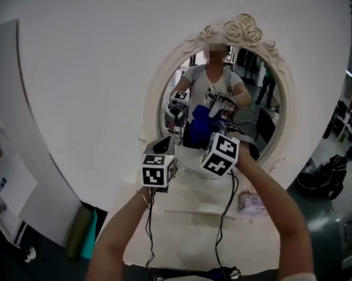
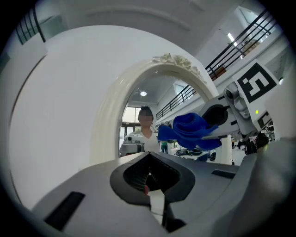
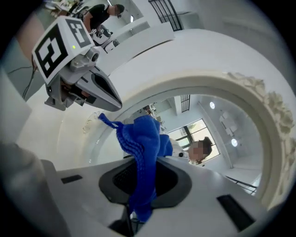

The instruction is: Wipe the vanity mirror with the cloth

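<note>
Right gripper view has my right gripper (image 3: 143,178) clamped on the blue cloth (image 3: 141,139). One end hangs down between the jaws and the bunched end stands out past their tips. My left gripper (image 2: 150,173) has its jaws together with nothing between them, and it sits just to the left of the right one, its tip by the lower left of the mirror's frame (image 1: 154,103).

The vanity mirror (image 1: 261,105) lies straight ahead of the cloth, standing at the far edge of the white vanity top (image 1: 184,223). It is oval, with its long axis upright and carved roses (image 1: 241,28) at the crown. The cloth's bunch points at the lower part of the glass, close in front of it, but I cannot tell whether it is touching. The right gripper is the one placed to do the wiping. I judge the coming move to be a push forward onto the glass, then strokes up along that upright axis, since nearly all the glass lies above the cloth.

As for writing, I can read none. The cubes on both grippers carry only black-and-white square markers. A small packet (image 1: 251,202) near the right edge of the vanity top has print too small to make out
</note>
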The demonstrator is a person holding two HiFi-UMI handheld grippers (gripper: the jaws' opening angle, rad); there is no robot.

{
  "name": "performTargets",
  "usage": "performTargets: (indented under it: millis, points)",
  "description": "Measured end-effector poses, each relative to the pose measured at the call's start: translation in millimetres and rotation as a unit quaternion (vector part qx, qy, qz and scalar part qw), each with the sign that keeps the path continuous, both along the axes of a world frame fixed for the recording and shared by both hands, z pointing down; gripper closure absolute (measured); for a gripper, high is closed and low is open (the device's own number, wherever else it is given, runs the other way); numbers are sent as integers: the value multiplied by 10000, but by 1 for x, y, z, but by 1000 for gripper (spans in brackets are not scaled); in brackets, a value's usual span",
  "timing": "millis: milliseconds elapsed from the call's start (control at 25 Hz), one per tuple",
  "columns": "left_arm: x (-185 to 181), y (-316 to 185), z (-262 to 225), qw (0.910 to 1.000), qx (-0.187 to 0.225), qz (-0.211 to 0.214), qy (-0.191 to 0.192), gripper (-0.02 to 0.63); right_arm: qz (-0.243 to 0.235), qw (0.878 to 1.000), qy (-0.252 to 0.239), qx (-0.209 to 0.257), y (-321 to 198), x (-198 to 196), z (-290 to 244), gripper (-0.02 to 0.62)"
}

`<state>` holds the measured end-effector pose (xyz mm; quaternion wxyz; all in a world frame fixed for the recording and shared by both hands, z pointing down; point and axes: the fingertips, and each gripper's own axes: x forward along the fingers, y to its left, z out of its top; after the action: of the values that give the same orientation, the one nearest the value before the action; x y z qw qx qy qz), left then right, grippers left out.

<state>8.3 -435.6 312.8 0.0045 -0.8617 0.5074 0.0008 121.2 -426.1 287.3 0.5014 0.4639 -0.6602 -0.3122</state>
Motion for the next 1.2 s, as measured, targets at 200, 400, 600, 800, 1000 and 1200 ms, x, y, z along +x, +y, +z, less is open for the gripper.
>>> performTargets:
  millis: [200, 400, 600, 800, 1000, 1200]
  points:
    - [30, -2, -94, 9982, 543, 250, -10, 601, 186, 9945, 392, 953, 10, 18, -127, 529]
    - [45, -8, -177, 9956, 800, 365, 323, 601, 434, 9838, 728, 1579, 10, 27, -216, 529]
    - [42, -16, -223, 9943, 1036, 163, 211, 601, 691, 9783, 959, 1704, 1, 43, -246, 529]
    - [40, -20, -236, 9935, 1129, 95, 100, 601, 675, 9790, 878, 1713, -6, 47, -251, 529]
    - [37, -21, -229, 9940, 1090, 74, 90, 600, 699, 9789, 894, 1698, -8, 45, -247, 529]
    - [38, -20, -205, 9954, 946, 108, 91, 601, 694, 9814, 851, 1575, -5, 43, -232, 529]
